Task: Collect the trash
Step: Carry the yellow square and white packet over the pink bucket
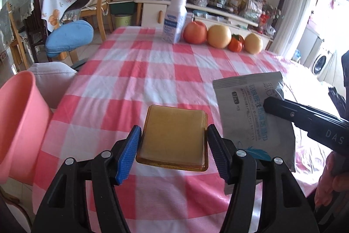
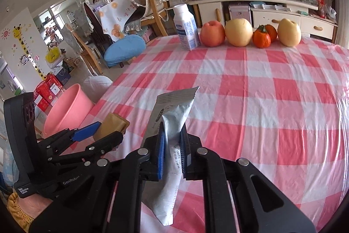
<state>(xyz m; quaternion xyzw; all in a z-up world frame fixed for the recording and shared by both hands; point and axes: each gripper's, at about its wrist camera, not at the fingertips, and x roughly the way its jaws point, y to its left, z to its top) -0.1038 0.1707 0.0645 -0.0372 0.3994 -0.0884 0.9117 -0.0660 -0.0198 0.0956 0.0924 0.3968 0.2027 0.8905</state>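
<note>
Clearly both hands are loaded, and each line below says why.

Left hand-held gripper (image 1: 173, 145): clamped on the amber plastic tray (image 1: 174, 137), one blue pad on each side edge. Holding it by the edges keeps the shallow piece flat and level, lifted clear of the counter (image 1: 152, 71).

Right hand-held gripper (image 2: 172, 152): squeezed tight on the grey wipes packet (image 2: 172, 123), which is pinched at its middle, so the limp foil folds and stands edge-up between the pads with its tail hanging below. A mid-body pinch looks the surest hold on something this floppy.

Packet seen from the left wrist: it hangs just to the right of the tray, the right gripper's black finger lying across it.

Pink bin (image 1: 19, 128): it stands off the counter's edge, near the tray on its left side, mouth open toward the hands. That is probably where both pieces are meant to go, and the tray is the closer of the two.

Milk carton (image 2: 187, 27): upright at the counter's far edge, well apart from the tray, with an apple (image 2: 212, 34), two pears and two oranges lined up beside it. Whether the carton counts as trash I cannot tell.

Step in hand, as a judgement: both pieces picked up, neither dropped in the bin yet.
</note>
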